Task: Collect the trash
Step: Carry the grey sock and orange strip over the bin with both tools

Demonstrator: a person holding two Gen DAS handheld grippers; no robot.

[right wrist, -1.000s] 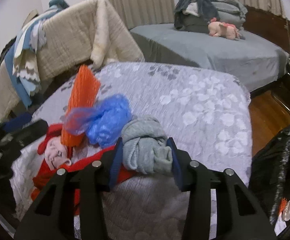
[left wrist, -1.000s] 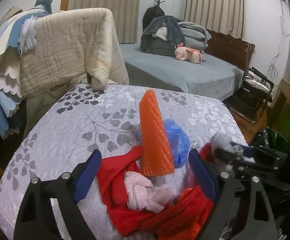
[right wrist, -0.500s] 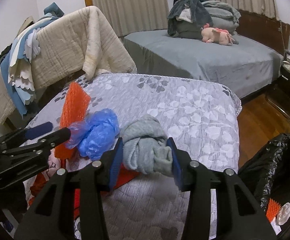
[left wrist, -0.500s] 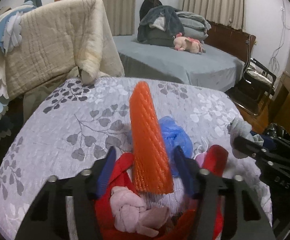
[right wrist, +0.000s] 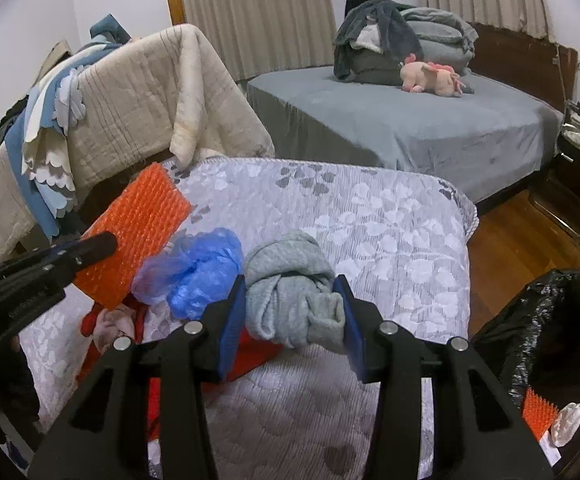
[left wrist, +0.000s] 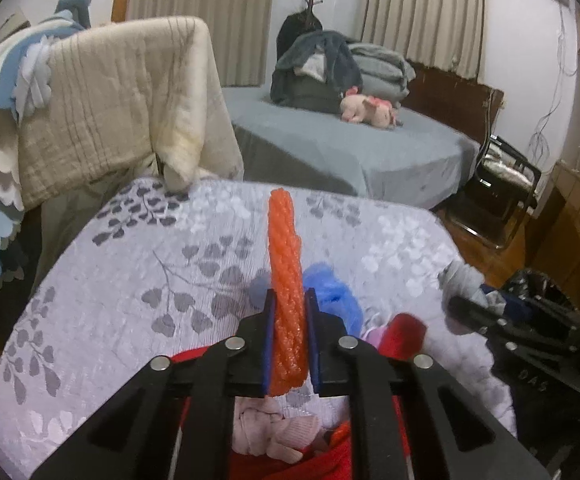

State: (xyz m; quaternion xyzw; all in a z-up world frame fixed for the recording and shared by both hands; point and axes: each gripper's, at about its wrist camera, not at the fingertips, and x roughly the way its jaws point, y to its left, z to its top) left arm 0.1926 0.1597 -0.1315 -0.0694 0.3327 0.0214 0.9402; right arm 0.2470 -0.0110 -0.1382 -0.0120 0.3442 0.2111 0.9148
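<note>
Left gripper (left wrist: 290, 344) jaws were wide a second ago, with the orange spiky mat (left wrist: 286, 280) standing loose between them. Now they were closing and the pads already pressed both faces of the mat, edge-on in the left view, so it was pinched. Means the mat was probably secured and ready to lift. Right gripper (right wrist: 294, 312) unchanged: half-closed on the grey sock bundle (right wrist: 290, 280), held just above the patterned mattress (right wrist: 370, 220).

Both pieces looked ready to go to the black trash bag (right wrist: 550, 320) at the right, beside the mattress.

Count:
- orange spiky mats: two, one gripped, one (right wrist: 540, 416) already in the bag
- grey bundle: one
- blue plastic bag (right wrist: 202, 272): one, on the mattress
- pink cloth knot (left wrist: 270, 428): one, on a red cloth (left wrist: 330, 456)
- white scrap (right wrist: 568, 424) in the bag: one
</note>
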